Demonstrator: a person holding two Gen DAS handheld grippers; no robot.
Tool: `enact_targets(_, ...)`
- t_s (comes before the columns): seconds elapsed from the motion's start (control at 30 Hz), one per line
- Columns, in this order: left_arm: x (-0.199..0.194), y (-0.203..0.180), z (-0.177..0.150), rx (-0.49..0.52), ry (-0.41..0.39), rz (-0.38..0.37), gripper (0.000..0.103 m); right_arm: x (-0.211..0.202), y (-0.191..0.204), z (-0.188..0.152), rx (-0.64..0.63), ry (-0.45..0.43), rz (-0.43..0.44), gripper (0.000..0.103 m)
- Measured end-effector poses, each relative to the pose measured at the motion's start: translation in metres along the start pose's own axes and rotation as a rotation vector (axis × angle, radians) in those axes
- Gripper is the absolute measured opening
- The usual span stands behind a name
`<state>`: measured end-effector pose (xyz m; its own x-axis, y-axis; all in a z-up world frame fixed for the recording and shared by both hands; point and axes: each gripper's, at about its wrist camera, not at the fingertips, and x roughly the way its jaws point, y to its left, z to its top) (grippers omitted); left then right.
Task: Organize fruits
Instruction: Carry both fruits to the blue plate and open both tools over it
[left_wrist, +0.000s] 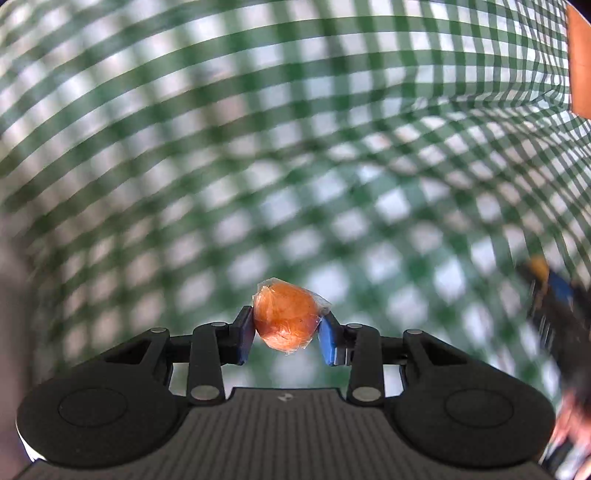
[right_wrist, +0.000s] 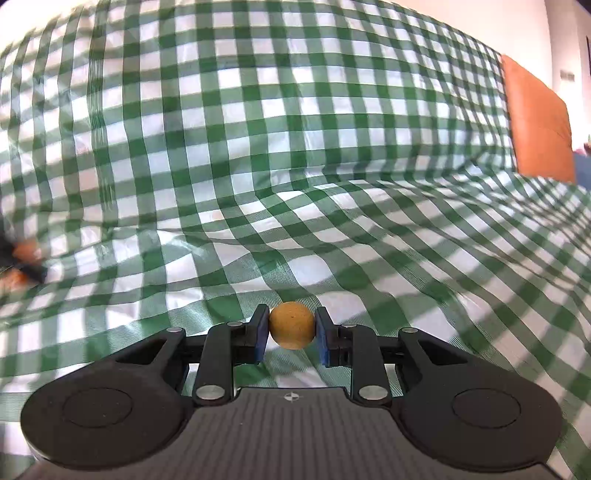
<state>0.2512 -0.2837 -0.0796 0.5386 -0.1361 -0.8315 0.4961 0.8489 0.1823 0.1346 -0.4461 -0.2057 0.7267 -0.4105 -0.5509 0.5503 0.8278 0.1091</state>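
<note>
My left gripper (left_wrist: 286, 325) is shut on an orange fruit wrapped in clear plastic (left_wrist: 286, 317) and holds it above the green-and-white checked cloth (left_wrist: 258, 147). My right gripper (right_wrist: 291, 328) is shut on a small round yellow-brown fruit (right_wrist: 291, 325), held just above the same cloth (right_wrist: 295, 147). The right gripper shows blurred at the right edge of the left wrist view (left_wrist: 554, 302). The left gripper with its orange fruit shows blurred at the left edge of the right wrist view (right_wrist: 22, 254).
The checked cloth covers a seat and rises up a backrest behind it, with folds where they meet. An orange-brown cushion (right_wrist: 535, 122) stands at the far right; it also shows in the left wrist view (left_wrist: 580, 62). A pale wall lies beyond it.
</note>
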Motion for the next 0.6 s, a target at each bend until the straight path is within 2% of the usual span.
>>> enact_targets(0.1,-0.055,0.029,-0.051,-0.04,0.036,0.042,0.04,-0.04,0.002,0.009,0.011,0.015,0.053,0.027)
enact_targets(0.3,-0.144,0.07,-0.144,-0.117,0.086,0.112,0.04,-0.177,0.024,-0.008,-0.09,0.053,0.25,0.027)
enact_targets(0.43,-0.187,0.083,-0.188,-0.167,0.079,0.123,0.04,-0.253,0.041,-0.027,-0.146,0.133,0.368,0.027)
enact_targets(0.6,-0.227,0.089,-0.227,-0.221,0.042,0.124,0.04,-0.317,0.063,-0.037,-0.225,0.146,0.449,0.027)
